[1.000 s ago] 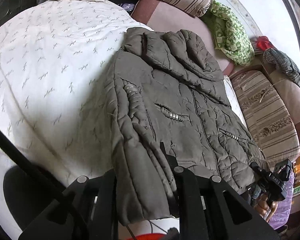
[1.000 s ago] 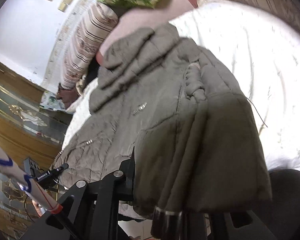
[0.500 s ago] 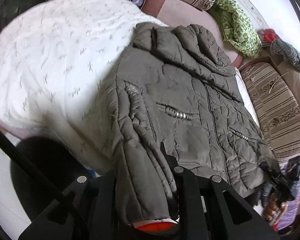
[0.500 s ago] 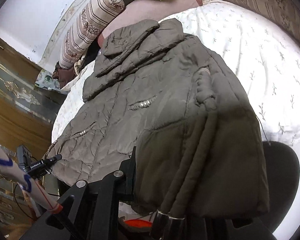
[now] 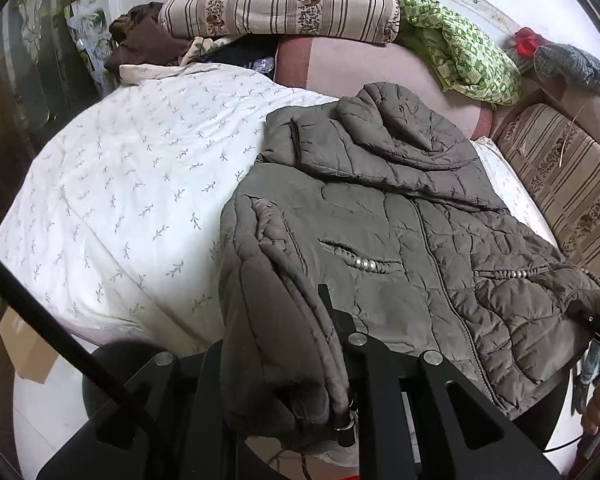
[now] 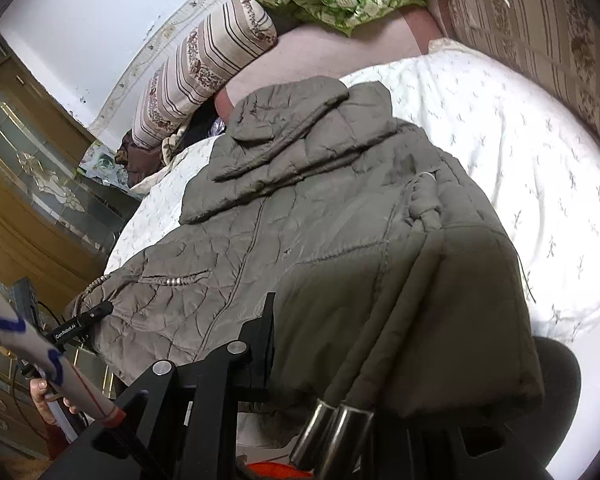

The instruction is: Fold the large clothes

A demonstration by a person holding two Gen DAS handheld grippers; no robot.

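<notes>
A large grey-brown quilted jacket (image 5: 400, 216) lies front up on a white patterned bed sheet (image 5: 132, 184), hood toward the pillows. It also shows in the right wrist view (image 6: 300, 216). My left gripper (image 5: 284, 360) is shut on the jacket's hem corner at its left side, with fabric and drawcords draped over the fingers. My right gripper (image 6: 340, 364) is shut on the opposite hem corner; two metal cord ends (image 6: 332, 432) hang in front of it. The other gripper shows small at the far hem in each view (image 5: 596, 324) (image 6: 80, 320).
A striped pillow (image 5: 284, 0) and a green patterned cloth (image 5: 460, 48) lie at the head of the bed. A striped cushion (image 5: 572, 184) runs along the right side. A wooden cabinet (image 6: 24, 200) stands beside the bed. A cardboard box (image 5: 24, 344) sits on the floor.
Both grippers have kept hold of the hem corners and drawn back and up. More of the pillows and the far bed end now shows.
</notes>
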